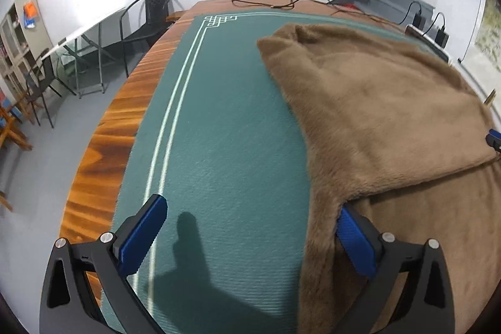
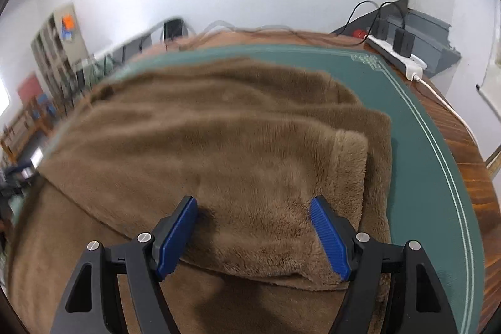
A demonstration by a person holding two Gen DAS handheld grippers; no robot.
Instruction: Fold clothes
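Partly folded, the fuzzy brown garment (image 2: 238,146) lies under both wide-apart, empty grippers, left gripper (image 1: 250,237) and right gripper (image 2: 253,237).

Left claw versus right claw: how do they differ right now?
The left claw sits at the brown garment's edge, mostly over the green mat; the right claw sits fully over fabric, straddling a folded flap. Left spreads wider. Both are open, holding nothing.

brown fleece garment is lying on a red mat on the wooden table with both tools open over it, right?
Not quite: the mat is green, not red, as the left wrist view shows. The rest holds: the brown fleece garment lies on it on the wooden table, left tool and right tool open.
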